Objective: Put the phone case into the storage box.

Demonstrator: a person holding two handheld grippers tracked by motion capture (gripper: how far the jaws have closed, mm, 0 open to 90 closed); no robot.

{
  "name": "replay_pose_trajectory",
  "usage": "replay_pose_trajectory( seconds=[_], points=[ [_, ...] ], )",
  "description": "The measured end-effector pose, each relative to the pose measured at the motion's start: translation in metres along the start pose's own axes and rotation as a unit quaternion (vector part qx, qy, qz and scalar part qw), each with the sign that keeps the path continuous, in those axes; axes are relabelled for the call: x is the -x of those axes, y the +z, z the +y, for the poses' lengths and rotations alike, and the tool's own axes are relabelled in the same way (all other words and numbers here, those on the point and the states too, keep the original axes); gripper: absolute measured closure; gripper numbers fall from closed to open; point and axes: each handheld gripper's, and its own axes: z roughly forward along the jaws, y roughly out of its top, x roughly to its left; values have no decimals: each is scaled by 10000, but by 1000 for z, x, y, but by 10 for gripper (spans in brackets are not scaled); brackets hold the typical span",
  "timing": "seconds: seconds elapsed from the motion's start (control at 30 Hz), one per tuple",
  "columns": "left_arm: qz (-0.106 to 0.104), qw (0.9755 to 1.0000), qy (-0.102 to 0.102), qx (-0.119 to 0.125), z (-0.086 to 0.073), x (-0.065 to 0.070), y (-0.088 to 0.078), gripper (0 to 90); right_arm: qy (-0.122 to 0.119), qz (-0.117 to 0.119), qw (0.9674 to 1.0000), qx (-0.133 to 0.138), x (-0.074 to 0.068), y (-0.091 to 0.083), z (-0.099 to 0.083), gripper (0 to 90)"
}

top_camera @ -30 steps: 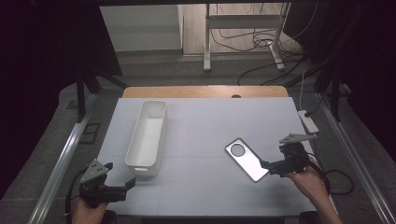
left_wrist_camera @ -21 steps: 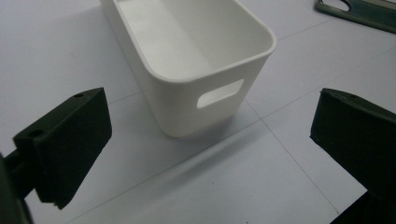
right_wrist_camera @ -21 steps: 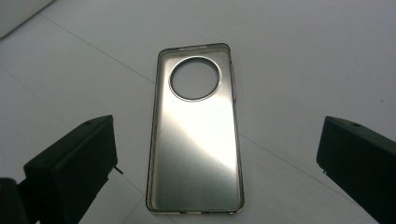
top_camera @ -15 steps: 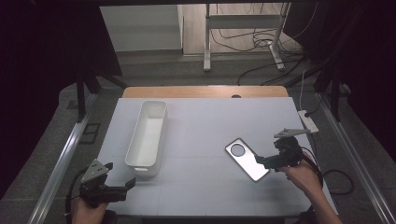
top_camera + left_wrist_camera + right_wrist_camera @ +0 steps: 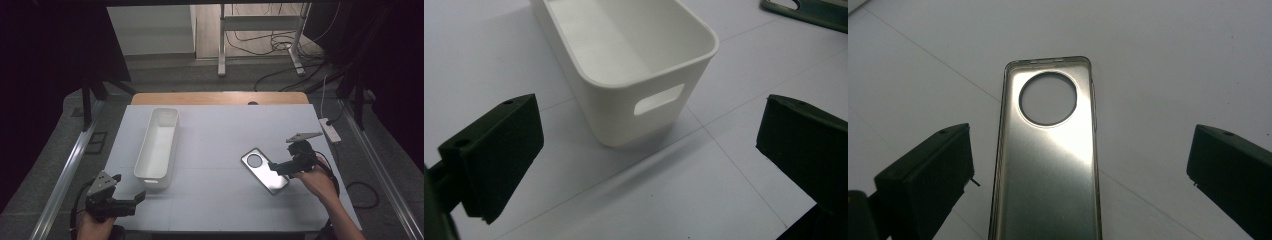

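1. So far we judge the work to be at its start: the phone case (image 5: 1045,155) lies flat on the desk (image 5: 220,135), open side up, its round camera hole toward the far end, and nothing is lifted yet.
2. Our right gripper (image 5: 1080,185) has its fingers (image 5: 928,180) spread wide on either side of the case, not touching it in the right gripper view; from above, that gripper (image 5: 278,167) sits at the case's near-right end.
3. Our left gripper (image 5: 131,200) waits at the desk's near-left corner, fingers (image 5: 494,155) released and holding nothing, aimed at the short end of the white bin (image 5: 634,65) with its handle slot.
4. What is left, as we read it: closing on the case, lifting it, and probably carrying it to the bin, which stands empty and well apart to the left.
5. The desk is pale grey-white with faint seams; beyond it we see a wooden edge, dark surroundings, a metal stand and loose cables on the floor.
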Motion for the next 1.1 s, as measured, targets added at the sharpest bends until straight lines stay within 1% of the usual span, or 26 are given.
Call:
replay_pose_trajectory(
  seconds=[0.13,0.23,0.37,0.47,0.63,0.7,0.93,1.03,1.1],
  points=[
    [-7,10000,-5,6,0,0,0,0,76,2,10000,-48,1,5,5,0],
    [-6,10000,6,0,0,0,0,0,149,55,9997,-166,1,8,8,0],
    [-10,10000,15,-5,0,0,0,0,264,50,9992,-311,2,13,9,0],
    [-9,10000,24,-8,0,0,0,0,260,-16,9989,-382,3,16,8,0],
    [-15,10000,28,-18,0,0,0,0,215,-2,9988,-448,4,19,7,0],
    [-8,10000,36,-22,0,0,0,0,232,-12,9983,-527,5,22,5,0],
    [-9,10000,60,-42,0,1,1,0,151,-72,9970,-749,5,31,-2,29],
    [-17,10000,59,-43,0,1,1,0,120,-114,9969,-765,4,33,-4,46],
    [-16,10000,65,-44,0,1,1,0,100,-99,9968,-781,5,35,-5,58]
  ],
)
